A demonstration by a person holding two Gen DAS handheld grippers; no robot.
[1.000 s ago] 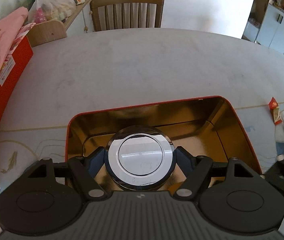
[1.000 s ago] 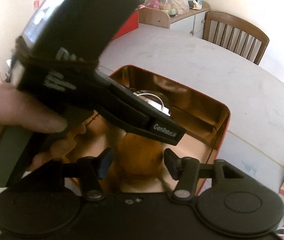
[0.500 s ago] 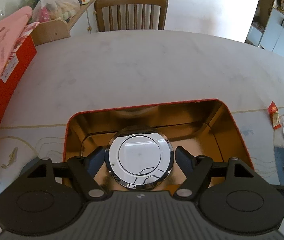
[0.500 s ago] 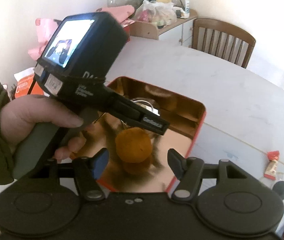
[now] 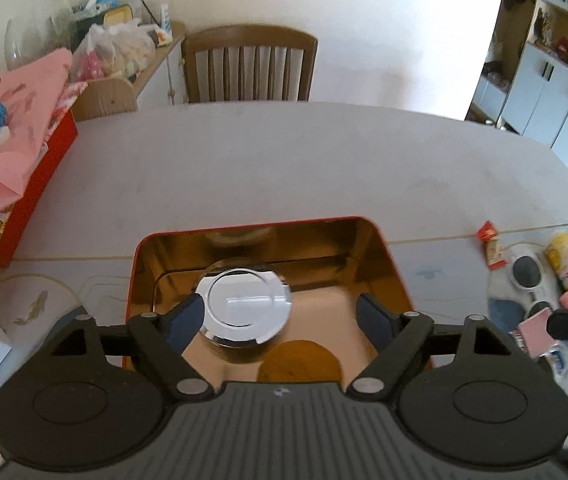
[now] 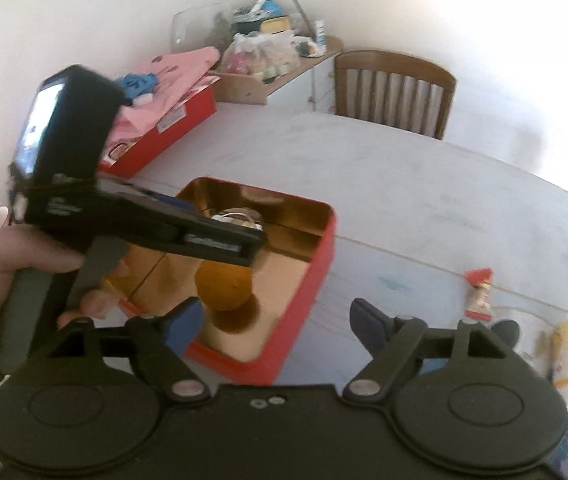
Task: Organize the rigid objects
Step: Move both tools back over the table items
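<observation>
Ahead of the left gripper a pale oval table [image 5: 284, 168] stretches to a wooden slat-back chair [image 5: 249, 66] pushed in at its far edge, with a plain white wall [image 5: 384, 32] behind it. To the far left of the chair stands a low white cabinet with a wooden top [image 5: 155, 64], heaped with bags and clutter. Off to the far right, pale blue cupboards [image 5: 556, 96] sit under open shelving, and bright light washes the wall.
</observation>
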